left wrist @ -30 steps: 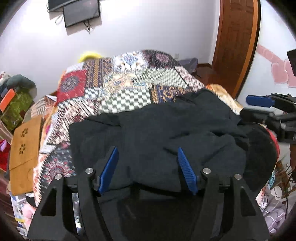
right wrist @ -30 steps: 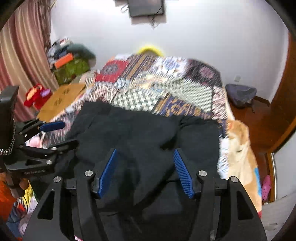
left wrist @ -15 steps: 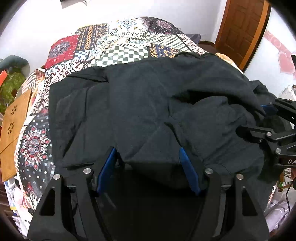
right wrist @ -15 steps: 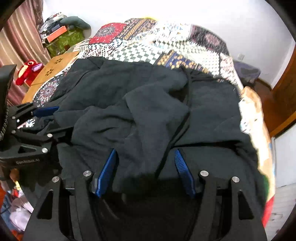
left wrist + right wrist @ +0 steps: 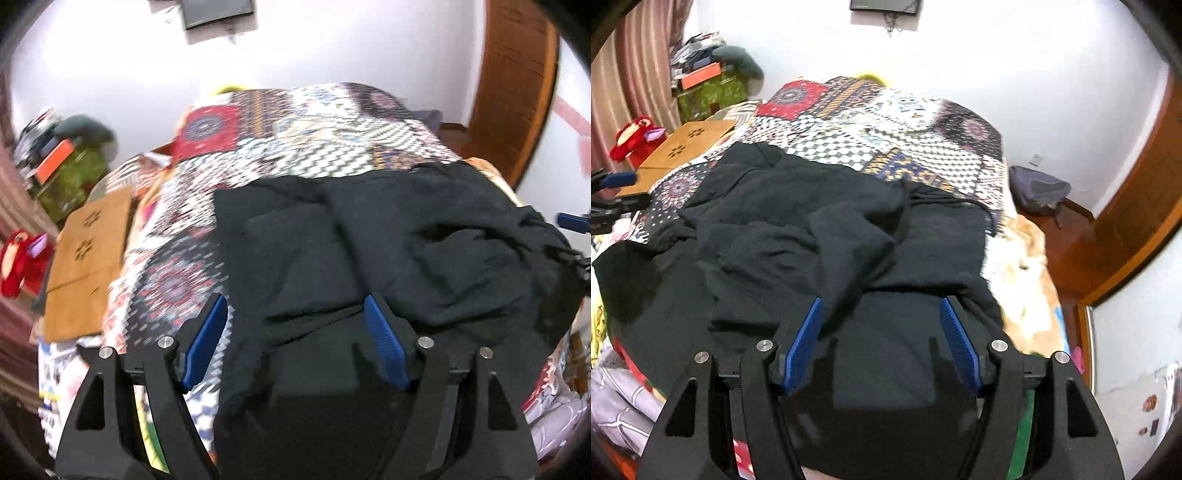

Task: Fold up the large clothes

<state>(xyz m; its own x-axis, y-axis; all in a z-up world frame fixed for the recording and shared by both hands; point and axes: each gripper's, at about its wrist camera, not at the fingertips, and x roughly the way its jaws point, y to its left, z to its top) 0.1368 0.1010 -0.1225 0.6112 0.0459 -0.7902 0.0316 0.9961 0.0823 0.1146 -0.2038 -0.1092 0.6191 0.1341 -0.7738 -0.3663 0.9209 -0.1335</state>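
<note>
Crumpled black garment of soft, limp, thick cloth (image 5: 388, 251), heaped on the near end of the patchwork-quilted bed (image 5: 295, 140), below my left gripper (image 5: 295, 336), whose jaws have just been opening around its near-left edge, and my half-open right gripper (image 5: 881, 336), neither pinching; I would grip seams or corners.

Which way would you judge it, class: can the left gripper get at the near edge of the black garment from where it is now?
Probably yes. The left gripper stands open, its jaws having just been opening, with the black garment lying loose between and under its fingers on the patterned bedspread. Nothing covers that near edge.
</note>
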